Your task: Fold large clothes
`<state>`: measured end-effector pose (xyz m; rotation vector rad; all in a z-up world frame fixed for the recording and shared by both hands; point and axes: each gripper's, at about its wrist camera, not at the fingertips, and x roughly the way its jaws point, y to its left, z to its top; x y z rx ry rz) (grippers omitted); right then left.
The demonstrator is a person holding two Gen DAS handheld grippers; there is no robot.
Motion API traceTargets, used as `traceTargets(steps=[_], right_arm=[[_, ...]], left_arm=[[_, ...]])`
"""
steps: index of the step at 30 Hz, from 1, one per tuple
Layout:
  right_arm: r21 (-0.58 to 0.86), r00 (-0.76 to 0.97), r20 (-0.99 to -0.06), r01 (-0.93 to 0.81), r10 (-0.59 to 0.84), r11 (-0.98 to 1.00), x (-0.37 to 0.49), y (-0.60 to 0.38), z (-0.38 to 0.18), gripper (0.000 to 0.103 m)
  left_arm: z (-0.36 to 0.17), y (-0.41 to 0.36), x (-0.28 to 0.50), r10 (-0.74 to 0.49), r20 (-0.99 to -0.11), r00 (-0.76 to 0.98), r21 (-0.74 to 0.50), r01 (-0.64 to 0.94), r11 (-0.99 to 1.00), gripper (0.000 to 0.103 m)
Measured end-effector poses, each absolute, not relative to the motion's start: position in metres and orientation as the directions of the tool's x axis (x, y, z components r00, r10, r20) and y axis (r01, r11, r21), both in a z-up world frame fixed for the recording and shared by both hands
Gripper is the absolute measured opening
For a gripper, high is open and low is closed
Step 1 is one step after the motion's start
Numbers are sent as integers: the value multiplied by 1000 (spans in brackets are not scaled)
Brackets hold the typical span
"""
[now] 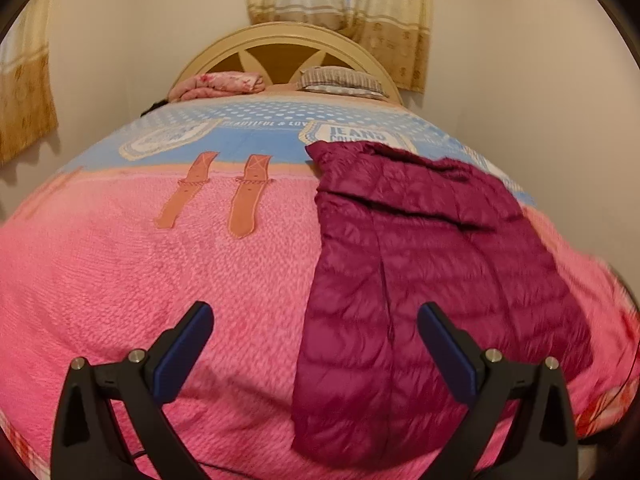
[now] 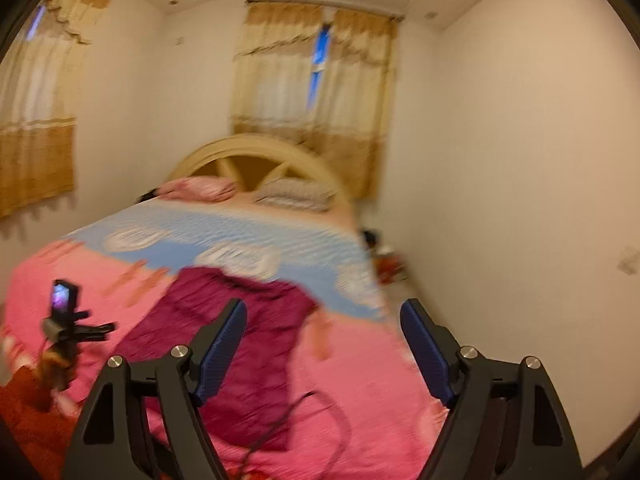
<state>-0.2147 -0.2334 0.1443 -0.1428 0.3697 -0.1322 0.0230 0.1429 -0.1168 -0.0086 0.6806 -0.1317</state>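
Note:
A maroon quilted puffer jacket (image 1: 420, 264) lies folded lengthwise on the right part of the pink and blue bedspread (image 1: 160, 272). My left gripper (image 1: 316, 320) is open and empty, held above the jacket's near left edge. In the blurred right wrist view the jacket (image 2: 240, 320) lies left of centre on the bedspread (image 2: 360, 380). My right gripper (image 2: 322, 320) is open and empty, held above the bed's near right part. The left gripper's camera unit (image 2: 64, 320) shows at the left.
A curved wooden headboard (image 1: 280, 44) with a pink folded blanket (image 1: 224, 84) and a striped pillow (image 1: 340, 80) is at the far end. Curtains (image 2: 312, 92) hang behind. A wall (image 2: 520, 200) runs along the bed's right side. A dark cable (image 2: 304, 412) lies near the right gripper.

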Motion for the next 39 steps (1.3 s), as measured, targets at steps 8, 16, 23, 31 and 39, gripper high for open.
traceTargets(steps=[8, 16, 23, 31, 39], right_arm=[[-74, 852, -523, -3, -36, 997, -137, -234, 33, 79], [256, 935, -284, -138, 211, 957, -141, -250, 48, 79], [606, 753, -125, -457, 646, 651, -93, -236, 27, 79], [841, 472, -189, -375, 861, 390, -53, -193, -36, 79], [795, 341, -536, -106, 773, 598, -101, -204, -75, 79]], left_arm=[[-134, 143, 0, -135, -656, 743, -15, 166, 986, 103], [-123, 160, 8, -255, -637, 728, -221, 145, 964, 103], [-122, 175, 8, -269, -637, 723, -276, 112, 955, 103], [-125, 194, 8, -278, -636, 720, -318, 84, 944, 103], [-140, 185, 20, -265, -669, 694, -270, 105, 957, 103]])
